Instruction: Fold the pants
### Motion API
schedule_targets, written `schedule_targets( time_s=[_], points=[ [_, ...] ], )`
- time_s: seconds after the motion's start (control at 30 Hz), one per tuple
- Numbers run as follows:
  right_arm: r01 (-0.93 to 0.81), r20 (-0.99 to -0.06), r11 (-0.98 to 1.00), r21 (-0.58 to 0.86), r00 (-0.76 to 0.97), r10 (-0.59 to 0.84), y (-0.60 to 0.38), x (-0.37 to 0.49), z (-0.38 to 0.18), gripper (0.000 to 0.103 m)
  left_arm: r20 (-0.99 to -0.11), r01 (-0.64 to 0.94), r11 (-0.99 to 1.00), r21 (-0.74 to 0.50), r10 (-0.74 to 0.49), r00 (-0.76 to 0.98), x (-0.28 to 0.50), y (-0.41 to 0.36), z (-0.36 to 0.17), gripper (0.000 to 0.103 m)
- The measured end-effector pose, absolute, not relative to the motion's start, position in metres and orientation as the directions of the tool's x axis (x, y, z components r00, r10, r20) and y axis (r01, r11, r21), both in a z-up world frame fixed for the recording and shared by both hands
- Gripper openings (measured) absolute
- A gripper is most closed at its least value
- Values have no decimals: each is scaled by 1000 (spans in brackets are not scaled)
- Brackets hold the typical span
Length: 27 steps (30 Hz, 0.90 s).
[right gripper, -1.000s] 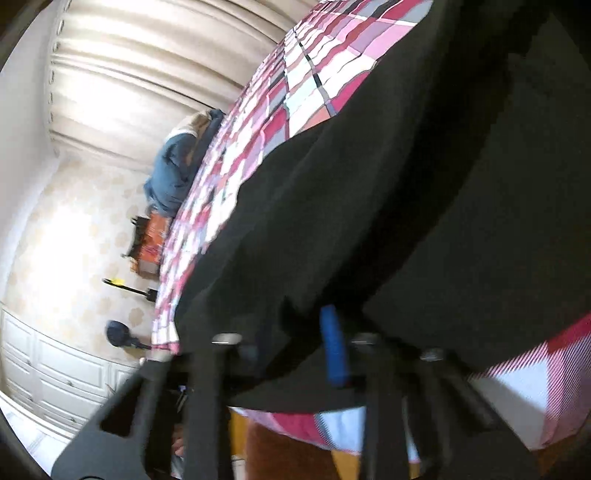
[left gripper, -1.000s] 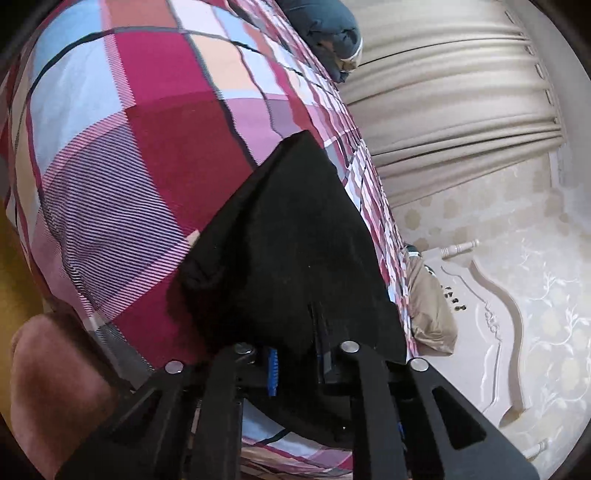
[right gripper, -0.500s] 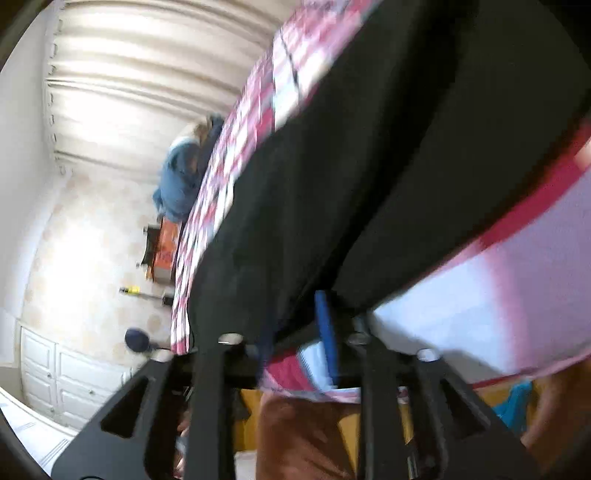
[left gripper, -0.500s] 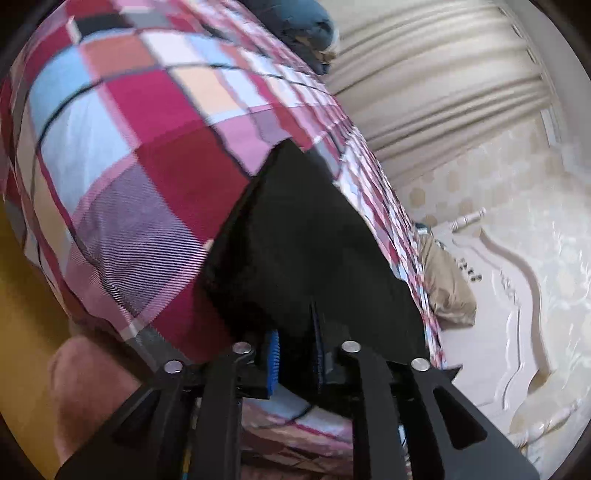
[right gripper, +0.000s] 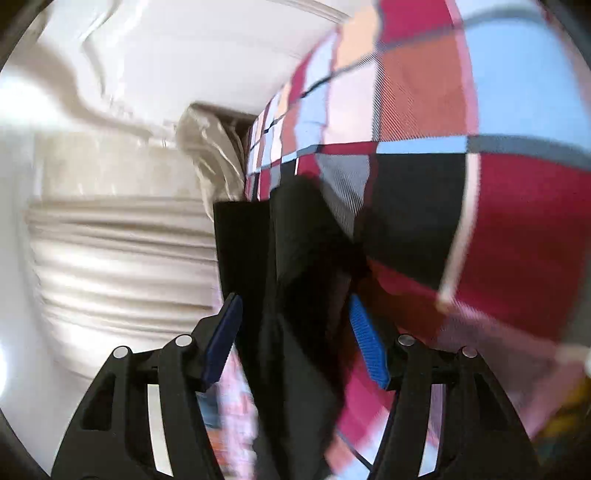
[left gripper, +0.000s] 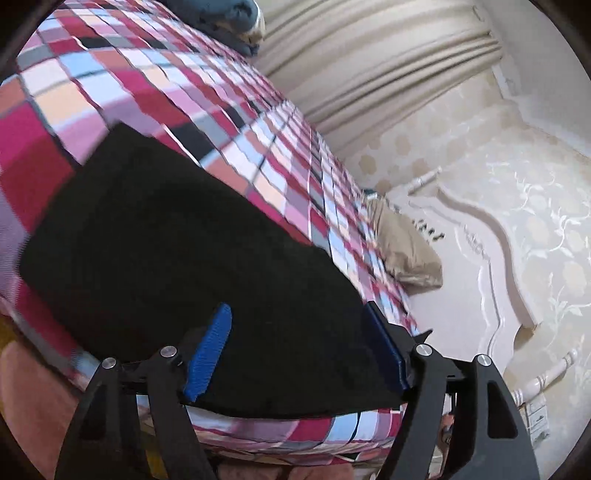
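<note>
Black pants (left gripper: pixel 177 243) lie folded flat on the plaid bedspread (left gripper: pixel 155 81), near its front edge. My left gripper (left gripper: pixel 295 350) hovers just above their near edge. Its jaws are opening, the blue pads (left gripper: pixel 208 354) stand wide apart, and neither presses the cloth. In the blurred right wrist view a narrow end of the pants (right gripper: pixel 303 258) runs between the pads of my right gripper (right gripper: pixel 295 339). Those jaws are opening too, with a gap on both sides of the cloth. The bedspread (right gripper: pixel 517 206) fills the right of that view.
A beige pillow (left gripper: pixel 406 254) leans at the white carved headboard (left gripper: pixel 498 266). Cream curtains (left gripper: pixel 369 74) hang behind the bed, and a pile of blue clothes (left gripper: pixel 221 14) sits at its far side. The right wrist view shows curtains (right gripper: pixel 122 251) and the pillow (right gripper: pixel 210 147).
Both grippers went from shut on the pants to open and let the cloth go. The left one drew back and rose. The right one swung fast along the bed and rolled.
</note>
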State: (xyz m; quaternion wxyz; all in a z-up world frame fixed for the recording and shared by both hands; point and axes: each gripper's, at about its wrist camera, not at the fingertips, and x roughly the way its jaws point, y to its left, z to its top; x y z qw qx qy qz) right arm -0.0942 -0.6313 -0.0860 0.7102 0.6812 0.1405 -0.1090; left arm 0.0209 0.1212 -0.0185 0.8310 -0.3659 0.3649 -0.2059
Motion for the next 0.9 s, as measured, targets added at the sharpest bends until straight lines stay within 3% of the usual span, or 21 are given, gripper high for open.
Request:
schedule_targets(
  time_s=[0.17,0.27,0.43,0.53,0.63,0.67,0.7,0.77,0.83,0.9],
  points=[
    [285,-286,-89,954,958,1,-647,-78,-101,58,-511,64,679,-732,-607,609,28,101,-27,72],
    [338,-339,-48,940,940,-28,-660,-70,-94,9,-530,42,685,-727,-599,600,30,97,-32,73],
    [514,-487,244,822,858,-165,-679,-73,-59,5,-551,22,692,-722,-594,586,30,94,-39,73],
    [595,-571,312,741,802,-175,-685,-74,-70,7,-557,22,695,-719,-595,579,30,92,-43,73],
    [550,-528,272,790,835,-156,-691,-89,-84,12,-562,23,698,-715,-594,575,32,91,-45,74],
    [564,-525,256,785,826,-206,-690,-98,-78,22,-561,23,697,-717,-596,575,33,91,-45,75],
    [593,-534,246,766,801,-270,-687,-110,-70,39,-557,24,693,-720,-599,575,34,90,-44,77],
    [668,-553,222,710,725,-411,-683,-120,-50,55,-560,24,695,-719,-599,573,37,88,-43,77],
    [685,-539,283,672,714,-447,-672,-112,-26,57,-560,25,696,-717,-597,574,37,87,-43,77],
    [669,-547,388,634,743,-386,-664,-79,-8,67,-556,23,691,-722,-600,576,38,85,-43,77]
  ],
)
